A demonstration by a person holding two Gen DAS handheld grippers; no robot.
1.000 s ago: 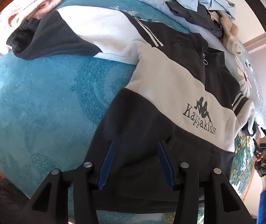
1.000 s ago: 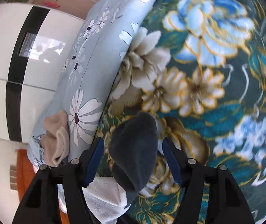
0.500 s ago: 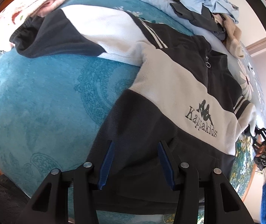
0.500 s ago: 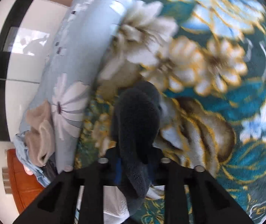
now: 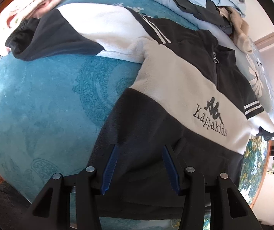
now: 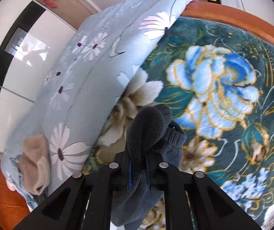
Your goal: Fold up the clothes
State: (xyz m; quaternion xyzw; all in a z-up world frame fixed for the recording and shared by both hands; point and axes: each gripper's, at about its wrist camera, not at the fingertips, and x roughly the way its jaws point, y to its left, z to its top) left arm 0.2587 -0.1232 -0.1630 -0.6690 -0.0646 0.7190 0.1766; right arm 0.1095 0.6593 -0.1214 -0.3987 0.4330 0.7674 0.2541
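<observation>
right claw (image 6: 137, 169) has just been closing, now pinched tight on dark fuzzy sleeve cuff (image 6: 152, 126), cuff sticks out past claw tips. beyond it, flowery blanket (image 6: 223, 88); up and left of claw, light blue quilt (image 6: 90, 72). left claw (image 5: 139, 164) half apart, blue pads on both sides of dark bottom part of sweater (image 5: 175, 88), pads not squeezing it. sweater spread flat ahead of claw on teal blanket (image 5: 40, 105). clothes pile (image 5: 213, 5) far past sweater.
</observation>
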